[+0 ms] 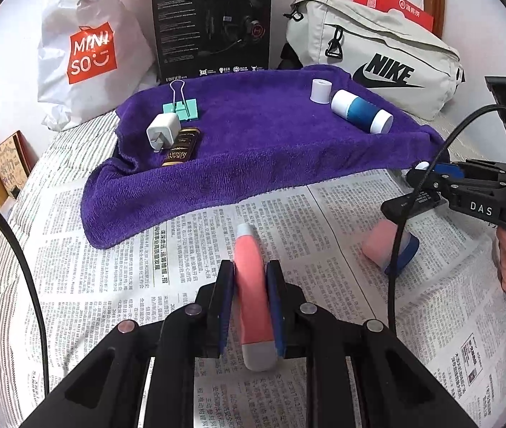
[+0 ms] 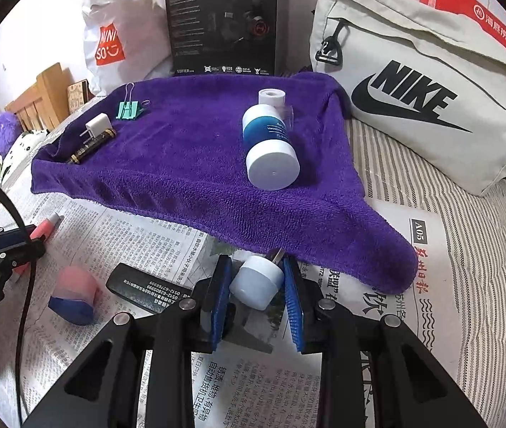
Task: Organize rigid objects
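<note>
Surface: bed with striped bedding (image 2: 474, 249), covered by newspaper (image 1: 117, 271); a purple towel (image 1: 253, 142) lies at 12 o'clock as the apparent sorting area.
Left gripper (image 1: 251, 292): clamped on a pink tube (image 1: 251, 274), pads at mid-body. The grip keeps the long axis pointing toward the towel, judged as ready for transfer.
Right gripper (image 2: 258, 285): closed against a small white adapter (image 2: 257, 280), prongs pointing to 12 o'clock; it sits just at the towel's near edge.
Near items: pink-and-blue block (image 2: 74, 294) and black card (image 2: 146, 292) lie on the newspaper at 9 o'clock of the right gripper, not yet sorted.
Towel, left group: white charger (image 1: 162, 132), dark tube (image 1: 181, 146), green binder clip (image 1: 180, 108), close together at 10 o'clock.
Towel, right group: blue-and-white bottle (image 2: 270, 146) on its side, white roll (image 2: 271, 98) behind it.
Background: Miniso bag (image 1: 88, 53), headset box (image 1: 213, 25), Nike bag (image 2: 424, 100).
Hidden: adapter's far face and contact under it; pink tube's underside; block partly behind the cable in the left view; grouping rule not evident.
</note>
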Demonstrator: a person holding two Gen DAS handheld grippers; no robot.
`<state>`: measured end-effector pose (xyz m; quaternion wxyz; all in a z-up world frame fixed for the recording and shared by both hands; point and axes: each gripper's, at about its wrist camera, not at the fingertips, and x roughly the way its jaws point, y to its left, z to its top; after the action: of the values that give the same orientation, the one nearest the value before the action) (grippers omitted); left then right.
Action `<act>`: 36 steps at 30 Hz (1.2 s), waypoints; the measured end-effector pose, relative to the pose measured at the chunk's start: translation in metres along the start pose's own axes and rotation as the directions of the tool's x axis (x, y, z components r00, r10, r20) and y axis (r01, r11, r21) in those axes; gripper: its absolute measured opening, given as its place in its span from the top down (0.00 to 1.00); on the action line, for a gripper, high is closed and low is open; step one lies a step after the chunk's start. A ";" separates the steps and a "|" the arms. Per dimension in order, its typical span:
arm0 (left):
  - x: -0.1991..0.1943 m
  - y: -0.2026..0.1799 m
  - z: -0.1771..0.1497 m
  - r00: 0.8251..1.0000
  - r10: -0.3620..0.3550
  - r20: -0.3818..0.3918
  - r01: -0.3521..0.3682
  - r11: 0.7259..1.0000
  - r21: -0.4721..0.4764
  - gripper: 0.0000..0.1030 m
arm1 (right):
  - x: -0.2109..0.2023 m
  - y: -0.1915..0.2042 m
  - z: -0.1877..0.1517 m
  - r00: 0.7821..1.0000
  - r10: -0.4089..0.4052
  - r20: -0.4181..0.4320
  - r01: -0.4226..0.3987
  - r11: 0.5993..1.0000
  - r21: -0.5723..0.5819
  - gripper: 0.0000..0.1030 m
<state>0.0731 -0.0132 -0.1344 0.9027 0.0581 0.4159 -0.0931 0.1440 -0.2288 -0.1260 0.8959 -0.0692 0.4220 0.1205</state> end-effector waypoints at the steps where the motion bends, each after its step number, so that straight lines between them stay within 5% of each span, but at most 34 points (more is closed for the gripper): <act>1: 0.000 0.000 0.001 1.000 0.000 0.000 0.000 1.000 -0.001 0.82 | 0.000 0.000 0.000 1.000 0.000 0.000 0.000 1.000 0.000 0.71; 36: 0.002 -0.006 0.000 0.999 0.042 0.002 -0.042 0.999 0.025 0.81 | 0.001 0.001 -0.002 1.000 -0.011 0.002 0.011 1.000 -0.009 0.71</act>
<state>0.0729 -0.0196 -0.1359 0.9041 0.0781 0.4126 -0.0794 0.1430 -0.2279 -0.1279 0.8966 -0.0756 0.4202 0.1178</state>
